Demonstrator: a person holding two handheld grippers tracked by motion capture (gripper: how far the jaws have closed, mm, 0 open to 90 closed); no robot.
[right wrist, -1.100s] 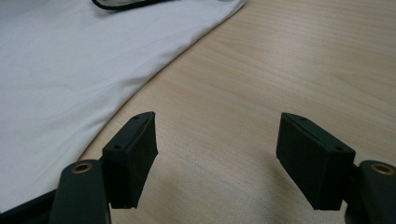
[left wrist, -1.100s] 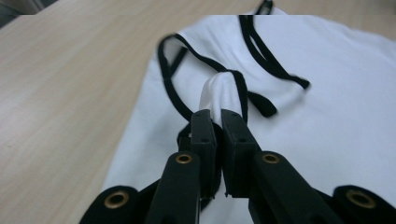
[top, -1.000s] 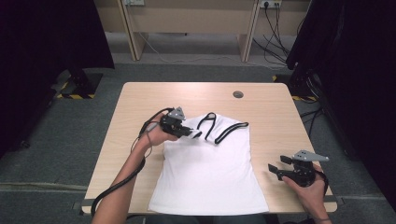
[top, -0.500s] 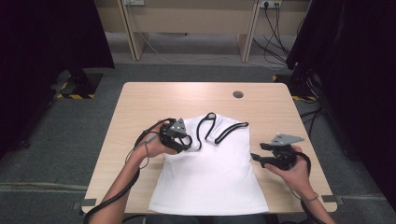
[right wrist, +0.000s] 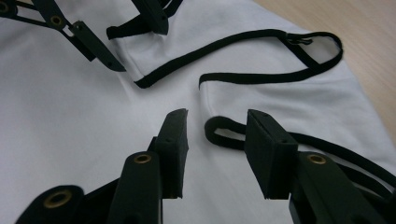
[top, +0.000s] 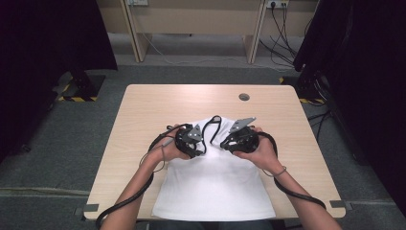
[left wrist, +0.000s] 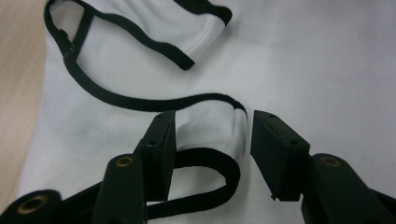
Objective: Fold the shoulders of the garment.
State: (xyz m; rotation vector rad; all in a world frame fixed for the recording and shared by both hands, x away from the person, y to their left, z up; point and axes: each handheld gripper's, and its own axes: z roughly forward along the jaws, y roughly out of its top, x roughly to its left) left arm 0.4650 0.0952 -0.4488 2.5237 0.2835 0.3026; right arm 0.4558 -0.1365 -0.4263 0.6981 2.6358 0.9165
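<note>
1. One white top (top: 215, 187) with black trim lies flat at lower centre of the high view, on a wooden table (top: 143, 110); its hem sits at the near edge and its straps (top: 213, 125) point toward the upper centre.
2. Left gripper (top: 197, 143) sits just left of centre in the high view, at the top's upper edge. Right gripper (top: 229, 142) sits just right of centre, close beside it. Both are placed at the strap end, likely to take one shoulder corner each.
3. Left gripper view: the jaws stand about half apart and have just been closing a little. A folded corner of white cloth (left wrist: 210, 128) with its black binding lies between them; a gap shows at the right-hand pad, so no grip yet.
4. Right gripper view: the jaws have just been closing and now stand about half apart. A black strap loop (right wrist: 224, 133) lies between them, against the right-hand pad; whether it is pinched, cannot tell for sure. It looks loose.
5. Count: one top, one table, two grippers, two hands. Two strap loops are visible at the neckline.
6. Judgement: this is the pick-up step, each tool lined up on its own corner so the top can be lifted or folded evenly.
</note>
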